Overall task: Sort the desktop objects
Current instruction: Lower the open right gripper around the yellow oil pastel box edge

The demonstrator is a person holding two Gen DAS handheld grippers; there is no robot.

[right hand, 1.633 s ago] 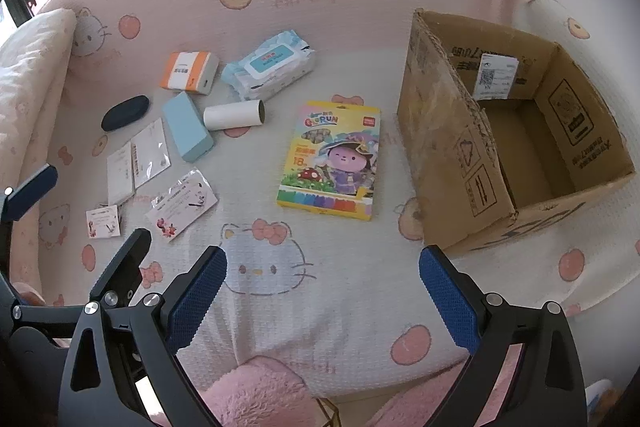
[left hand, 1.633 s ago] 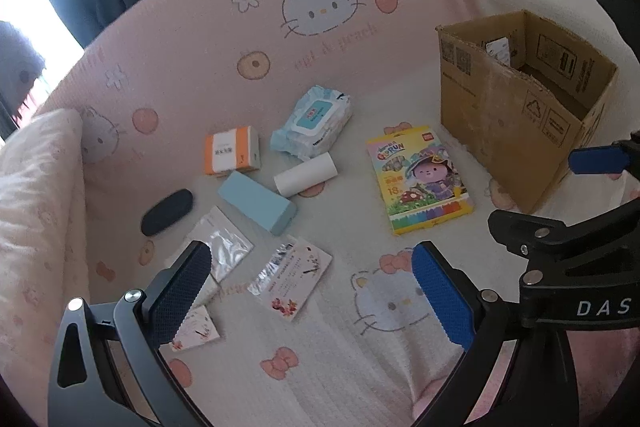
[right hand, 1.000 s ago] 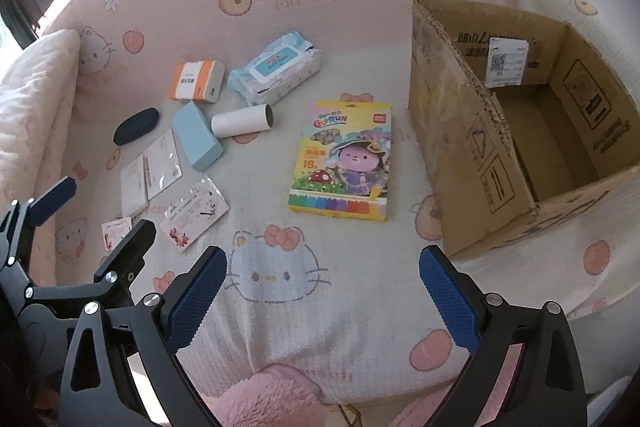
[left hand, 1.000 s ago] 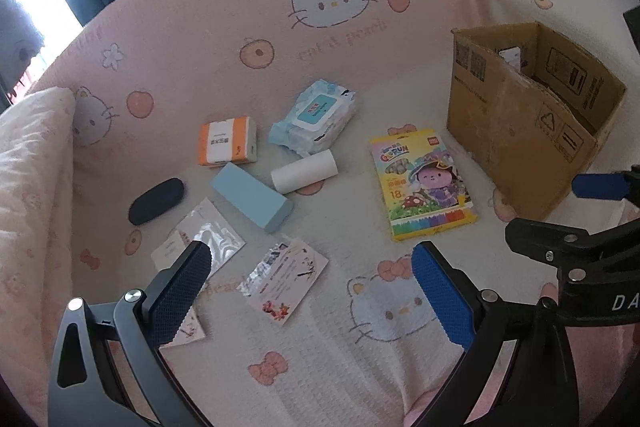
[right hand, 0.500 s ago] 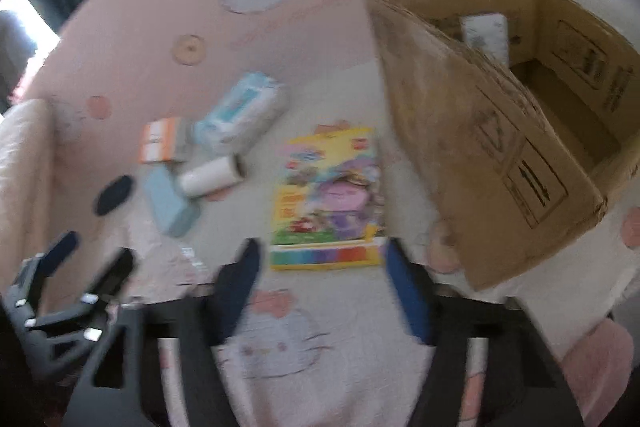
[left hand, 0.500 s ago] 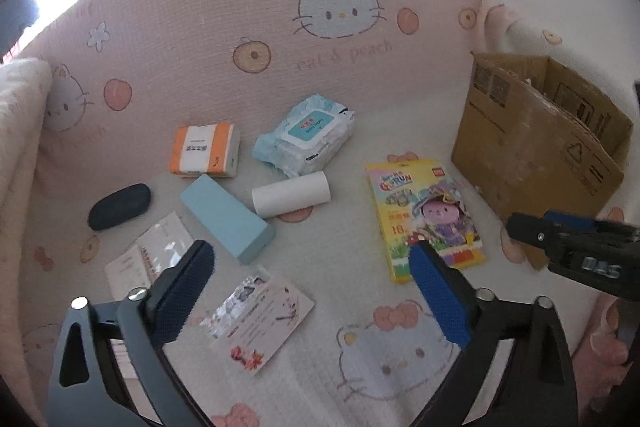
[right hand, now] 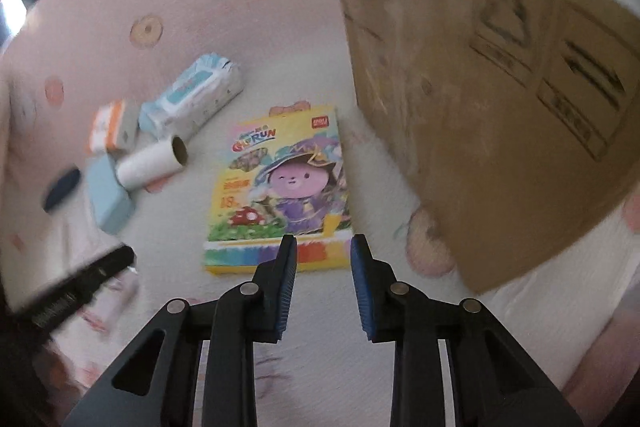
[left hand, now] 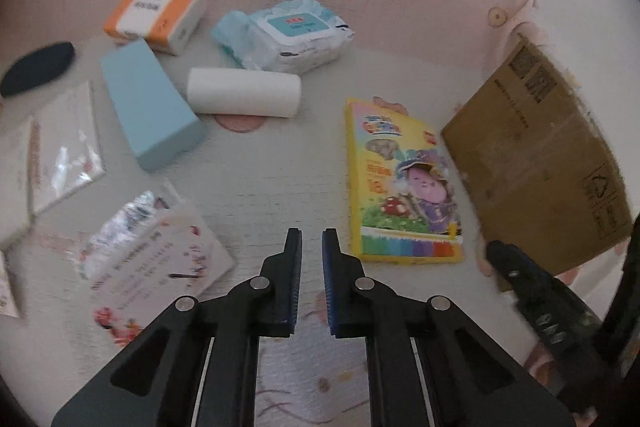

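The left gripper (left hand: 311, 247) is nearly clenched, holding nothing. The right gripper (right hand: 323, 255) is released, narrowly parted, at the crayon box's (right hand: 280, 187) near edge. The carton (right hand: 480, 87) sits at 2 o'clock, the roll (right hand: 150, 163) at 10.

one cardboard box (left hand: 536, 163), one crayon box (left hand: 400, 183), one wipes pack (left hand: 288, 35), one paper roll (left hand: 244, 93), one blue block (left hand: 150, 109), one orange-and-white carton (left hand: 154, 15), one dark oval (left hand: 38, 69), several flat packets (left hand: 156, 255).
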